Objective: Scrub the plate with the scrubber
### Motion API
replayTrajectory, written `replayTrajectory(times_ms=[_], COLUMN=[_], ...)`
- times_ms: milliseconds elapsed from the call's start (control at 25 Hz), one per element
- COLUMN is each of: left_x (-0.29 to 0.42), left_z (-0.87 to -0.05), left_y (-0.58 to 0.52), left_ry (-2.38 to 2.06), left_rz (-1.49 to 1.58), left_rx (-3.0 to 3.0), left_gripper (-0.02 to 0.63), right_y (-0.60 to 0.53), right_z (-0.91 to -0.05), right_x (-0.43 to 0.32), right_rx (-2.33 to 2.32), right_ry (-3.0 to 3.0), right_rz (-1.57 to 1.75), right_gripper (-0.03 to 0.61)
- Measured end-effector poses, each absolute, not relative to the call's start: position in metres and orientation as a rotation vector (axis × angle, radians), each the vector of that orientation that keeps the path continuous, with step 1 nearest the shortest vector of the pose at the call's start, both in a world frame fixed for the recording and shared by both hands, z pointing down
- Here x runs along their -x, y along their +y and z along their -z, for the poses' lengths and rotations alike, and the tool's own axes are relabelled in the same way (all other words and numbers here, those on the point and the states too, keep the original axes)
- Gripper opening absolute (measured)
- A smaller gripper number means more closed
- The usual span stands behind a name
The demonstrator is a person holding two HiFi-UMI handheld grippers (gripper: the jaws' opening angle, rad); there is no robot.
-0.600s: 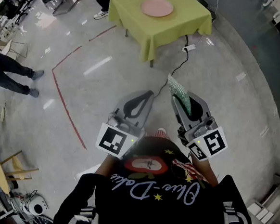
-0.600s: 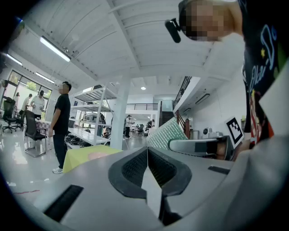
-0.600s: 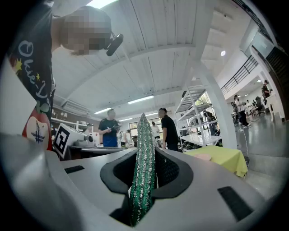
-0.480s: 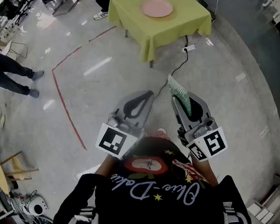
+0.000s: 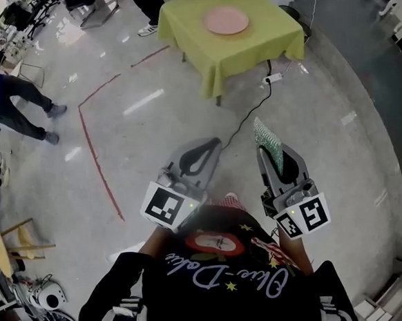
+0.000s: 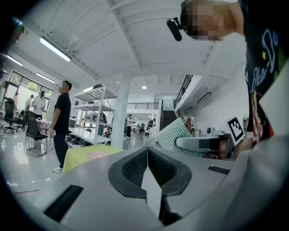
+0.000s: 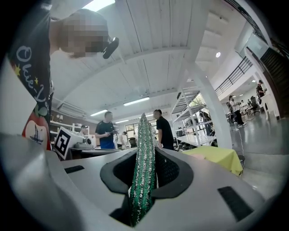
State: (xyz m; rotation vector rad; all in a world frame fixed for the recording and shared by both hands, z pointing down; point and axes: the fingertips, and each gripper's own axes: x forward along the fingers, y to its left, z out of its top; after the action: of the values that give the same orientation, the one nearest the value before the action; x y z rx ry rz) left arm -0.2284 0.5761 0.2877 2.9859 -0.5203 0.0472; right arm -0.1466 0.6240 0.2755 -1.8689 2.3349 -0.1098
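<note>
Well off to the left of the yellow-green table (image 5: 274, 36), a bystander in blue (image 5: 6, 102) has shifted a little further along the floor than a moment ago. The red tape line (image 5: 95, 158) sits slightly differently in the head view too. My guess is that the person carrying the tools has stepped or leaned towards the table, though the change is small enough that it could be only a tilt of the head.

The left gripper (image 5: 207, 147) is held short of the table, out over bare floor. Its two jaws are pressed flat together with nothing between them.

The pink plate (image 5: 227, 20) lies alone near the middle of the table, and it now shows a touch lower in the head view. It is untouched, so scrubbing has not begun, and both tools are well apart from it.

To the right of the left gripper, the right gripper (image 5: 278, 158) is clamped on the green scrubber (image 5: 266, 139), which stands up edge-on beyond the jaw tips.

As for writing, the dark shirt (image 5: 225, 286) carries pale cursive lettering that I cannot read reliably. The cubes bear only black-and-white square codes.
</note>
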Motion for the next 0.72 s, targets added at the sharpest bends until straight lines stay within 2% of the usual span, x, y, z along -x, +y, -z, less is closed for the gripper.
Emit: replayTrajectory(times_ms=[720], left_x=[0.21], left_z=[-0.293], left_y=[0.572], left_ry=[-0.6], left_rz=[-0.062], left_rx=[-3.0], left_gripper=[0.005], right_y=[0.634], right_z=[-0.278], right_x=[0.102], right_rx=[1.869], right_ry=[2.271], right_rz=[0.091], right_gripper=[0.063])
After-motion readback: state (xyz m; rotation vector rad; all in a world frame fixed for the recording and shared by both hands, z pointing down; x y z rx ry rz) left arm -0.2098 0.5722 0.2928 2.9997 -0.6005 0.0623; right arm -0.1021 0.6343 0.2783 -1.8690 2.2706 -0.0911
